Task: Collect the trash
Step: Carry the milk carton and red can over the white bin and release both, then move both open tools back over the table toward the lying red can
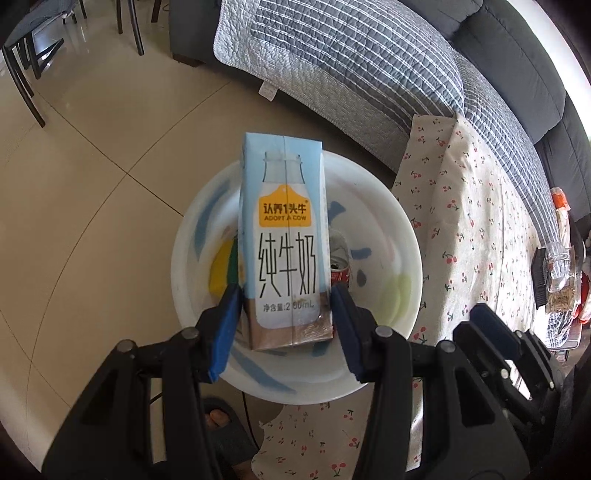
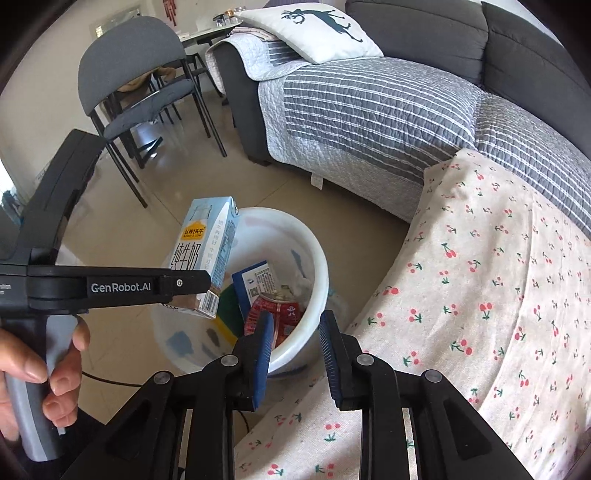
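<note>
Left wrist view shows my left gripper (image 1: 286,314) fingers pinching the milk carton (image 1: 284,240) above the white bin (image 1: 388,206), ready to drop, while my right gripper (image 2: 295,354) fingers hang spread, empty.

Beige tile floor (image 2: 177,195), grey sofa (image 2: 424,33), chair (image 2: 136,62)

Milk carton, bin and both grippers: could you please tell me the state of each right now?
Milk carton: upright, clamped near its base, held over the bin.
Left gripper: shut on the milk carton.
Right gripper: open, holding nothing.
Bin: on the floor beside the table, partly filled.
Can: crushed, lying in the bin.
</note>
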